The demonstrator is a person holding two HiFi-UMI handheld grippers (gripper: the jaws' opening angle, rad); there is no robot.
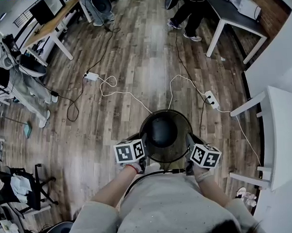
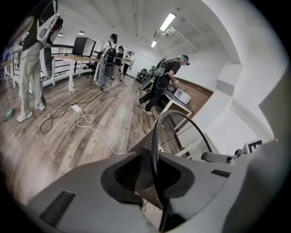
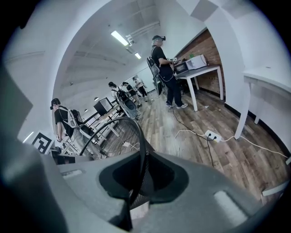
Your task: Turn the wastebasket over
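Your left gripper (image 2: pixel 157 200) grips the wastebasket (image 2: pixel 179 134) by its rim.
Your jaws pinch the black rim and mesh wall between them. To the left a white cable (image 2: pixel 97 134) loops over the wooden floor (image 2: pixel 54 141), and far off a person (image 2: pixel 163 84) stands beside a white desk (image 2: pixel 179 98).

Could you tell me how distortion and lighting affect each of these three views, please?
Head view: mild fisheye bowing at the edges, even light, wastebasket sharp. Left gripper view: strong bowing, black corners, ceiling light blown out. Right gripper view: the same bowing and black corners.

Wood floor (image 1: pixel 149 61) carries a white cable (image 1: pixel 122 93) and power strip (image 1: pixel 212 100).
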